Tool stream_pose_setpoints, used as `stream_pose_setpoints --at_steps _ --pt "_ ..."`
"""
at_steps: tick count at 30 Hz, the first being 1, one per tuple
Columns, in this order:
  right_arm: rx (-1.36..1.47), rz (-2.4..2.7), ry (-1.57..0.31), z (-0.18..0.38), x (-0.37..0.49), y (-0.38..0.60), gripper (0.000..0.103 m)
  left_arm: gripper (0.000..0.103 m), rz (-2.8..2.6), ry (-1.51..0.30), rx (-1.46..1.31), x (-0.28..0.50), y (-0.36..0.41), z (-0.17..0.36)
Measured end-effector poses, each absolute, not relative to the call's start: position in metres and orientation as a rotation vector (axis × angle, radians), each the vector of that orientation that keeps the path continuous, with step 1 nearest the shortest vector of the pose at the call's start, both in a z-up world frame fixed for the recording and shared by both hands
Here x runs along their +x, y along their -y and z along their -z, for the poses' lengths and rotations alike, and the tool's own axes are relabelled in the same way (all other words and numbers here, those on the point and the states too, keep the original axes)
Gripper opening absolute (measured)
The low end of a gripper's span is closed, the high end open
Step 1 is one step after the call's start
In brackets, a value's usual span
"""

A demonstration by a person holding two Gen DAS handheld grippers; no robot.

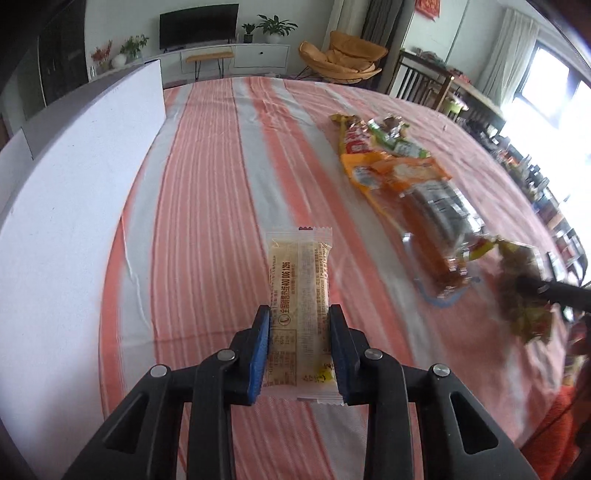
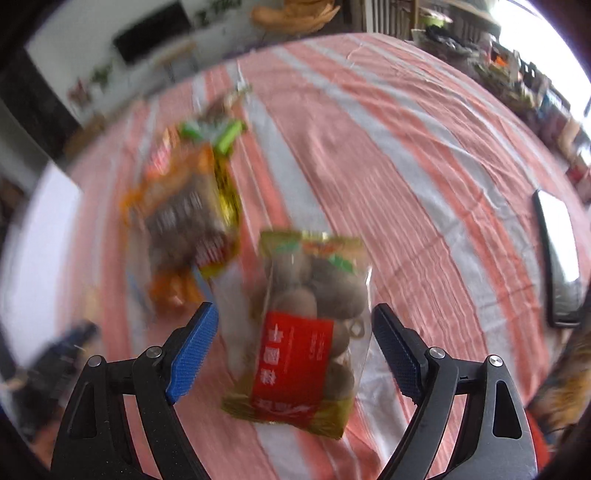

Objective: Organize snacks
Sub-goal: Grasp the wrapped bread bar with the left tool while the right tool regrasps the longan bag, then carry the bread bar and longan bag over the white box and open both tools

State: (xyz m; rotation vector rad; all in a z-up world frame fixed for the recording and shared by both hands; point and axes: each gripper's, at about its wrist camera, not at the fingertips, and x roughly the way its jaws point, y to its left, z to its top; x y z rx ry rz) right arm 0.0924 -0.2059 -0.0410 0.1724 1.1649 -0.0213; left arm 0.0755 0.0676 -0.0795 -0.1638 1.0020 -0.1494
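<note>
Room: television (image 1: 198,25) on a white cabinet against the far wall, potted plants (image 1: 275,26) beside it, an orange lounge chair (image 1: 341,55) to its right, bright windows along the right side.
Worktop (image 1: 207,192): covered with a cloth striped salmon-pink and pale grey, slightly creased; a white board (image 1: 74,177) stands upright along its left edge.
Dark tablet-like device (image 2: 557,258): lies flat near the worktop's right edge, screen reflecting light.
Snack heap (image 1: 399,173): several packets overlapping toward the right half of the worktop, orange, green and clear wrappers among them; motion blur hides the details.
Chestnut bag (image 2: 306,332): clear bag with a red label and gold-green trim, full of brown round pieces, lying between the right fingers near the front edge; blurred.
Wafer bar (image 1: 300,291): pale bar in a clear printed wrapper, crimped at both ends, pointing away from the camera, its far end over the cloth.
Left gripper (image 1: 300,354): blue-padded fingers (image 1: 260,354) pressed against both long sides of the wafer bar, clamped tight on its near half.
Right gripper (image 2: 295,354): fingers (image 2: 192,354) spread wide, standing clear on either side of the chestnut bag, pads not touching it.
</note>
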Motion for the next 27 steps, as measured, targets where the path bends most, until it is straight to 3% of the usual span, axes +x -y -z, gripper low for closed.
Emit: stream_pose_setpoints --at_steps 4,5,6,13,17,21,25,27 --pt "0.277 0.097 -1.144 0.057 0.079 0.218 0.085 0.03 0.215 -0.972 -0.223 0.058 -0.074 0.051" --pt "0.346 0.084 -1.123 0.059 0.074 0.227 0.073 0.03 0.234 -0.96 -0.246 0.051 -0.079 0.04" --pt "0.424 0.04 -1.086 0.058 0.068 0.235 0.053 0.03 0.243 -0.952 -0.262 0.046 -0.083 0.034" --pt "0.525 -0.143 -0.958 0.0 0.041 0.226 0.051 0.03 0.187 -0.864 -0.346 0.006 -0.156 -0.024" --pt "0.533 -0.44 -0.892 -0.06 0.03 0.154 0.051 0.03 -0.01 -0.814 -0.341 -0.016 -0.227 -0.048" --pt "0.452 -0.754 -0.886 -0.106 0.026 0.047 0.052 0.03 -0.233 -0.82 -0.361 -0.042 -0.296 -0.045" --pt "0.302 -0.94 -0.899 -0.118 0.018 -0.058 0.054 0.03 -0.385 -0.858 -0.348 -0.06 -0.329 -0.024" --pt "0.242 -1.02 -0.921 -0.107 0.017 -0.104 0.063 0.036 -0.439 -0.887 -0.364 -0.064 -0.338 -0.01"
